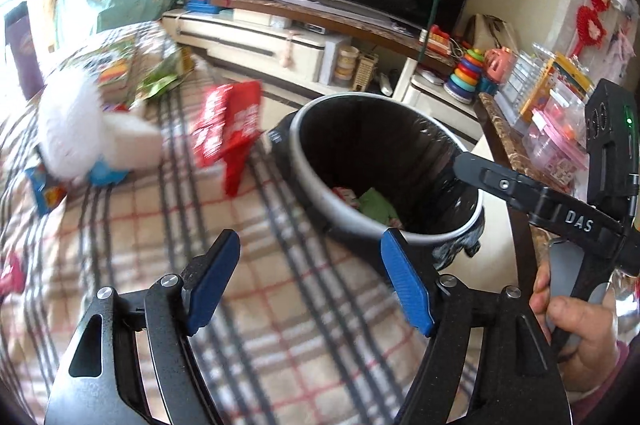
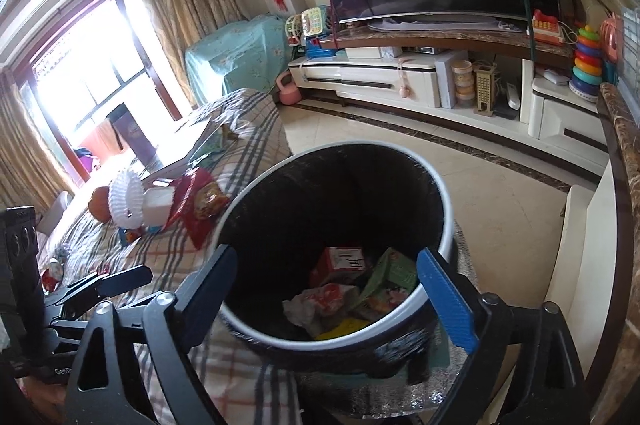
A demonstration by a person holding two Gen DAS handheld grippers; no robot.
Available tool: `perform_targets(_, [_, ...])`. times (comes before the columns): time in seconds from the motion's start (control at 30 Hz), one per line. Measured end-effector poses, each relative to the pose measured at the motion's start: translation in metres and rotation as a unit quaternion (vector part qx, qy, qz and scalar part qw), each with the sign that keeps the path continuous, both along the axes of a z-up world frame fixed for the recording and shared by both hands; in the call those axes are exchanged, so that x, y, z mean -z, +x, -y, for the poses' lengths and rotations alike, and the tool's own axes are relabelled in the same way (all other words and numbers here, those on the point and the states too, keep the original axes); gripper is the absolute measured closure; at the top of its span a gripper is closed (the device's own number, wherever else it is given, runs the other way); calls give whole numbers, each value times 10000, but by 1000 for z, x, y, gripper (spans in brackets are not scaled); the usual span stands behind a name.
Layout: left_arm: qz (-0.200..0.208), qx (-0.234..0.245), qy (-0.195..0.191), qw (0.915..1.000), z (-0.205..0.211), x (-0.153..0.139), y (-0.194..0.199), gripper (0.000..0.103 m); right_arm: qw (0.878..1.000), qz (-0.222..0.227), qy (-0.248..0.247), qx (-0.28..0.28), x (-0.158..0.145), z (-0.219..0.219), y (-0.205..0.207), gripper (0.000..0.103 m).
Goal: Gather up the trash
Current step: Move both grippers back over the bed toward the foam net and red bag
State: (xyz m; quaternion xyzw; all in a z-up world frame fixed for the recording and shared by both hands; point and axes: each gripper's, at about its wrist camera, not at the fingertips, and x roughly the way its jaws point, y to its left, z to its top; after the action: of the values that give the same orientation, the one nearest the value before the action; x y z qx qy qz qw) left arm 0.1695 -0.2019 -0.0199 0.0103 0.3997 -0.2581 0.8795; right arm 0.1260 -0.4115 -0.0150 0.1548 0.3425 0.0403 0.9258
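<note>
I have both grippers spread with nothing between the pads. My left gripper (image 1: pixel 310 281) hangs over the plaid blanket (image 1: pixel 168 225), the bin (image 1: pixel 384 161) at its 1 o'clock. My right gripper (image 2: pixel 336 293) sits over the bin's (image 2: pixel 256 193) near rim, looking straight into the black liner, where a red box (image 2: pixel 340 259), a green packet (image 2: pixel 394 273) and a crumpled wrapper (image 2: pixel 316 299) lie at the bottom. Still on the blanket, at the bin's 9 o'clock from the left wrist: a red wrapper (image 1: pixel 228 125), blurred, and beyond it white paper (image 1: pixel 80 129) with blue scraps (image 1: pixel 44 185). A hand (image 1: pixel 576 317) grips the right handle.
</note>
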Motion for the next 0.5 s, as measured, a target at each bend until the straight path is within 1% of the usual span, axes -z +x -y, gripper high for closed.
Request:
perform_targets(0.23, [-71,-457,-113,9989,-44,3,-10,27,9996,74,36,-258,-3,-35,-6,7])
perform_targets(0.5, [-106,-904,-196,9957,-89,8,-20,27,9982,224,20,-564,-5,-73,-6,6])
